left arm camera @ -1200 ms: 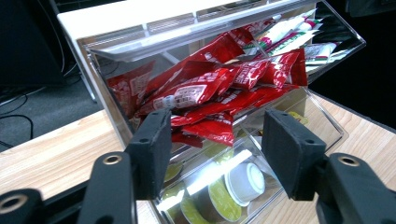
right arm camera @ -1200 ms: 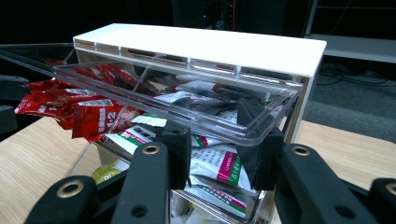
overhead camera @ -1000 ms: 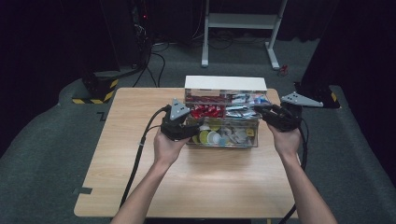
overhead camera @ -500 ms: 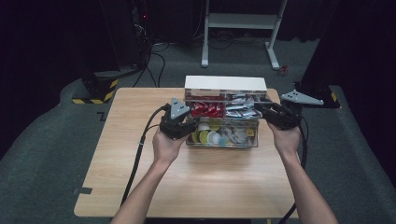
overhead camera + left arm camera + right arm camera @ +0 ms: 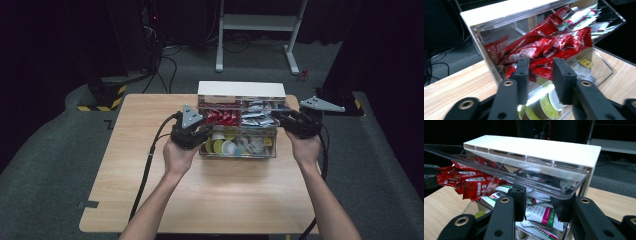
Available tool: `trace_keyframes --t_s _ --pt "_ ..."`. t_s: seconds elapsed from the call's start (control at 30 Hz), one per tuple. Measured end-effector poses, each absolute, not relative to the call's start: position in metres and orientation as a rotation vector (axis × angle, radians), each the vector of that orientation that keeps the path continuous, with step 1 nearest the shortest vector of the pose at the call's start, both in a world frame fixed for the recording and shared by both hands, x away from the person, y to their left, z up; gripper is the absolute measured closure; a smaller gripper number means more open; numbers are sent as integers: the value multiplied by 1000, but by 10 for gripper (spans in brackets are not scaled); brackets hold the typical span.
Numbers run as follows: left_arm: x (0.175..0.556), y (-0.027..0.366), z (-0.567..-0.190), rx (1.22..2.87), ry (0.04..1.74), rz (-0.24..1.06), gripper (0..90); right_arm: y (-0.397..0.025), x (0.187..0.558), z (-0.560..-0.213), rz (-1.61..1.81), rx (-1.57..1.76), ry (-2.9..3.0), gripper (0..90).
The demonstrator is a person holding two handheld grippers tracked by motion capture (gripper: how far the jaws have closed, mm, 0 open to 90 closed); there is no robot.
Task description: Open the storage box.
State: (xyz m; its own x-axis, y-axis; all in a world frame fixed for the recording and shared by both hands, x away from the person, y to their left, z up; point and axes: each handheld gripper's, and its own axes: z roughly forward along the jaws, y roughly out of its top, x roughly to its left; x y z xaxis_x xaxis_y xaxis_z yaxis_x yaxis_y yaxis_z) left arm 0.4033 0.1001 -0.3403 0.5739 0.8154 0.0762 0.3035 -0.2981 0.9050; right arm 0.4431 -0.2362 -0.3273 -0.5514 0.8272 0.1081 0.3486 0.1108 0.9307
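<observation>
A clear organiser box with a white top stands at the far middle of the wooden table. Red sachets fill its upper left bin, white and green sachets the upper right. Round pods lie in the lower bin. My left gripper is at the box's left end, open, its jaws just before the clear wall with nothing between them. At the box's right end my right gripper is open. Its tips sit under the raised clear lid.
A yellow tea-bag tag lies in the lower bin. Behind the table stand a white desk frame and a black stand with a yellow-striped base. Cables trail from both grippers over the near table.
Both hands have shifted only slightly at the box's ends. The box stays in place.
</observation>
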Motion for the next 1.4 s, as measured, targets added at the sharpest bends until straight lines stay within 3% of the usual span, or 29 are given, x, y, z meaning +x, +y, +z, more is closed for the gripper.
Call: trace_keyframes --t_s 0.33,0.57,0.63,0.77,0.9,1.4 --pt "401 103 -339 1853 876 660 826 -237 443 -323 1445 1136 1947 664" --pt "401 103 -340 1852 866 647 866 -236 443 -323 1441 1136 1950 665" --pt "399 104 -339 1835 867 660 851 -236 443 -323 1441 1137 1950 665" --pt "400 106 -338 1842 877 658 636 -236 443 -323 1439 1135 1952 665" --pt "404 105 -341 1894 882 678 553 -236 444 -323 1438 1136 1952 664" --pt "401 99 -344 1918 867 740 639 -235 445 -323 1437 1137 1957 664"
